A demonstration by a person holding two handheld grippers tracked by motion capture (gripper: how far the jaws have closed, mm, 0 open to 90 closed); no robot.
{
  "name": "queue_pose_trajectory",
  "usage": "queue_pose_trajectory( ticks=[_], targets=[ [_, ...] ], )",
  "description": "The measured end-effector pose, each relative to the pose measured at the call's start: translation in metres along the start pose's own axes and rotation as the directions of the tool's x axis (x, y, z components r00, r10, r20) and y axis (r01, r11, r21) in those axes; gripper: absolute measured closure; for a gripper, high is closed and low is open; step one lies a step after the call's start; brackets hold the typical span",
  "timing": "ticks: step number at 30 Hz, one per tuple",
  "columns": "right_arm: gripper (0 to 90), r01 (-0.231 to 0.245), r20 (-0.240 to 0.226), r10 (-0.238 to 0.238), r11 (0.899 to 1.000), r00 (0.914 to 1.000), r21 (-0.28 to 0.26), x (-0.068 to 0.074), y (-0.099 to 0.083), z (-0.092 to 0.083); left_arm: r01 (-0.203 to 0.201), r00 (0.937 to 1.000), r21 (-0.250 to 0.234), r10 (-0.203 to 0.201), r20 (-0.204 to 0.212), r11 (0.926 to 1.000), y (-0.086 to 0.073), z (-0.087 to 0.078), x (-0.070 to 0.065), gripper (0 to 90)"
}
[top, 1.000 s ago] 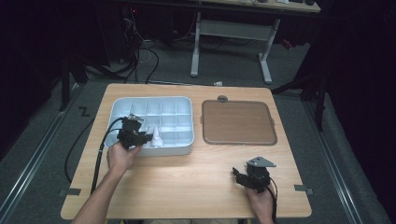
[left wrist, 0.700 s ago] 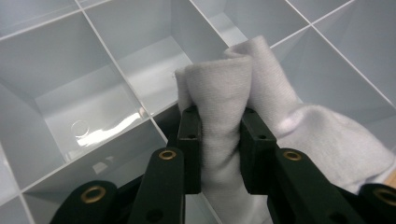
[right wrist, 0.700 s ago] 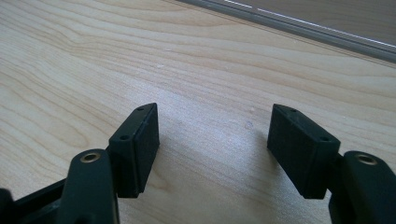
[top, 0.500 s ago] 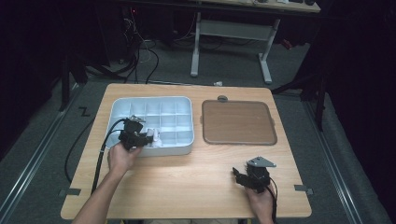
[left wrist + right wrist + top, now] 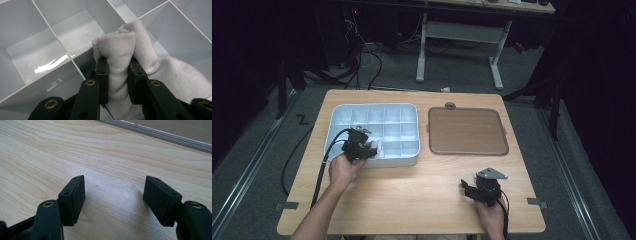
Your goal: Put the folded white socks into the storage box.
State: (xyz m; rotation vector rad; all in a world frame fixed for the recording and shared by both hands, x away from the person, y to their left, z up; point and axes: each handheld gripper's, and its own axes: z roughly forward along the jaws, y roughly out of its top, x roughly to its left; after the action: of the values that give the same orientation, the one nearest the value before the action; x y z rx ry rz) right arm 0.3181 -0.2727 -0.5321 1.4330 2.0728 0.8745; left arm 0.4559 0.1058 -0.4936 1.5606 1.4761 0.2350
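Left claw (image 5: 117, 75): clenched on a bunched fold of white cloth (image 5: 140, 62), pads pressing both sides of it.
Cloth: in a front-row compartment of the white divided tray (image 5: 362, 112), near the tray's front edge.
Tray: on the table's (image 5: 412, 195) left half, beside a brown mat (image 5: 467, 131).
Right claw (image 5: 113, 192): released, jaws wide apart over bare wood near the table's front right corner.

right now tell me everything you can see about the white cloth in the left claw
The white cloth is a soft, finely ribbed fabric, bunched into a thick fold. The left claw is shut on that fold, both pads pressing its sides. The bunched tip rises over a divider of the white compartment tray, near the tray's front edge, while the rest spreads loosely into the compartment at the right of the left gripper view.
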Motion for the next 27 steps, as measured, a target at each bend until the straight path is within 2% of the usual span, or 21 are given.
queue_pose_trajectory(
  ticks=[2,6,10,12,20,27],
  targets=[
    [34.3,0.0,0.0,0.0,1.0,1.0,0.0,0.0,0.0,0.0,0.008,1.0,0.007,-0.008,0.0,0.9999,0.001,0.001,0.0,74.4],
    [34.3,0.0,0.0,0.0,1.0,1.0,0.0,0.0,0.0,0.0,-0.004,1.0,0.03,0.004,-0.004,0.9995,0.001,0.001,0.0,74.4],
    [34.3,0.0,0.0,0.0,1.0,1.0,0.0,0.0,0.0,0.0,-0.01,0.9999,0.031,0.01,-0.004,0.9995,0.001,0.001,-0.001,74.1],
    [34.3,0.0,0.0,0.0,1.0,1.0,0.0,0.0,0.0,0.0,-0.028,0.9995,0.016,0.029,-0.013,0.9995,-0.001,0.001,-0.002,73.4],
    [34.3,-0.001,0.0,0.001,1.0,1.0,0.0,0.0,0.0,0.0,-0.037,0.9991,-0.021,0.037,-0.019,0.9991,0.0,-0.003,-0.004,69.6],
    [34.3,-0.001,-0.001,0.001,1.0,1.0,0.0,0.0,0.0,0.0,0.001,1.0,-0.045,-0.001,0.003,0.999,0.004,-0.011,-0.005,61.5]
  ],
)
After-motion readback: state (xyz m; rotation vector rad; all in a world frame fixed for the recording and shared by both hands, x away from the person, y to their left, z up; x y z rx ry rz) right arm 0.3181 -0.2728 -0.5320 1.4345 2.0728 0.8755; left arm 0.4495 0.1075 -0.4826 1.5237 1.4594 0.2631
